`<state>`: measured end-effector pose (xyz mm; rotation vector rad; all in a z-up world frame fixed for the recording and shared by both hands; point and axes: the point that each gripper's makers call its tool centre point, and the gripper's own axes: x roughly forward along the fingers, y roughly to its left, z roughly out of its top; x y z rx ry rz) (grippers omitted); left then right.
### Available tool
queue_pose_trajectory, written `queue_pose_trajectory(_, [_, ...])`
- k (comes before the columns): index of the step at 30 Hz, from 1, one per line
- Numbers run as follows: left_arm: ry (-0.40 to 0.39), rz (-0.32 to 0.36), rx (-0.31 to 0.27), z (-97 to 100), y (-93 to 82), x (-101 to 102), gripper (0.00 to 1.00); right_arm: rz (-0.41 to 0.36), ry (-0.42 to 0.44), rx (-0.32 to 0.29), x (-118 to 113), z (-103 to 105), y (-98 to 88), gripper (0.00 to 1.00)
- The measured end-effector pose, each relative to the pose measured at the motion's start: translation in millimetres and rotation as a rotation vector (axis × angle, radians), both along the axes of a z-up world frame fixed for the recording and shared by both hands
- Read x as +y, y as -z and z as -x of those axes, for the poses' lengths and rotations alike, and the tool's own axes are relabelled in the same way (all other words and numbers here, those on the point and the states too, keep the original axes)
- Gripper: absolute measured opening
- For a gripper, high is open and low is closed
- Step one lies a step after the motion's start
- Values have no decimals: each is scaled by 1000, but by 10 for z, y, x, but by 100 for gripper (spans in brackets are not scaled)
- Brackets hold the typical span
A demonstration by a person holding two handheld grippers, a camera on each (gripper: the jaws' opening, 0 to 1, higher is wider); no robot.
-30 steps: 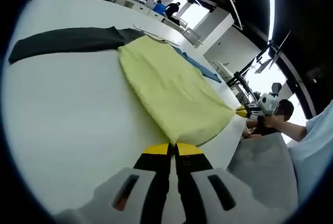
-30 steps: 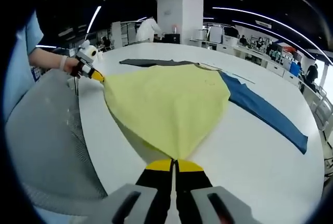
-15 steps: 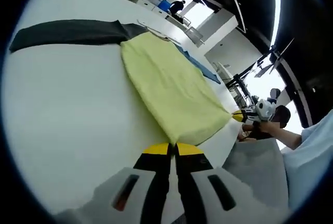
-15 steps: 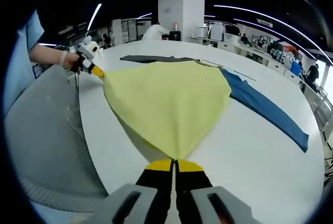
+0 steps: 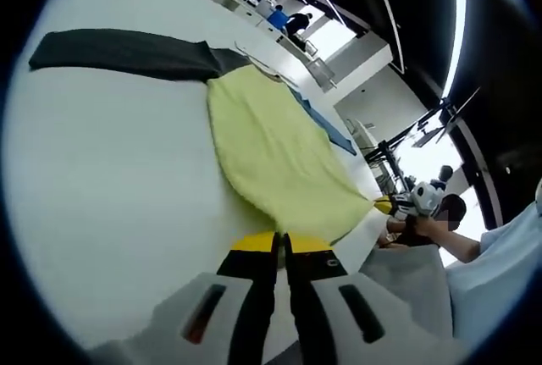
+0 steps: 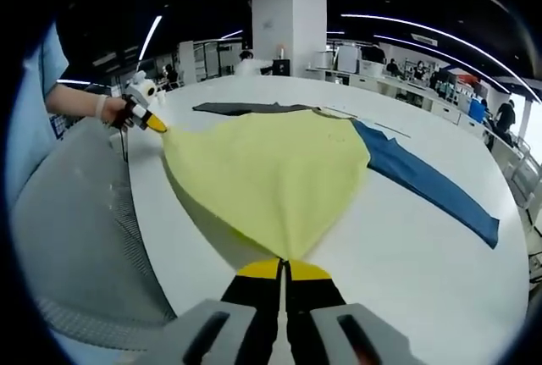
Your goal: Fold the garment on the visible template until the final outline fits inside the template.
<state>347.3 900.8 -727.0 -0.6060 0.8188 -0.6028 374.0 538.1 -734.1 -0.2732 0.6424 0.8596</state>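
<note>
gripping a corner each, the left gripper (image 5: 280, 243) and right gripper (image 6: 284, 267) are keeping closed fingers on the pale yellow cloth garment (image 6: 271, 174), which is lying stretched over the white tabletop (image 6: 423, 255); uneven pulling is risking slippage or skewed folding.

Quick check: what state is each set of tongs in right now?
Left tongs: shut on the yellow fabric garment.
Right tongs: shut on the same garment's other corner.

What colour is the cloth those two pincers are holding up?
Pale yellow. The garment shows best in the right gripper view, stretched between both grippers.
</note>
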Motion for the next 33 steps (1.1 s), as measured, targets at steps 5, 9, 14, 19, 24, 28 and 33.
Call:
queue_pose_trajectory(5, [-13,-41,-81,-9,-21,82,11,-34,13,-20,-19,4,-32,13])
queue_pose_trajectory(9, [-2,-80,-130,22,-25,93,28,-66,44,-28,-46,-20,-43,33])
queue_pose_trajectory(14, [5,-95,-188,-8,-67,58,43,-99,81,-34,-43,-76,-43,46])
queue_pose_trajectory(19, [-5,-95,-233,-72,-126,31,54,-97,75,-47,9,-126,-53,55])
queue_pose_trajectory(24, [-11,-96,-262,-132,-143,-10,58,-109,73,-53,47,-173,-92,61])
queue_pose_trajectory(28, [-15,-96,-266,-151,-131,-62,59,-91,72,-67,16,-217,-95,61])
queue_pose_trajectory(33, [-9,-89,-282,-168,-183,-103,59,-133,110,-74,-4,-260,-159,64])
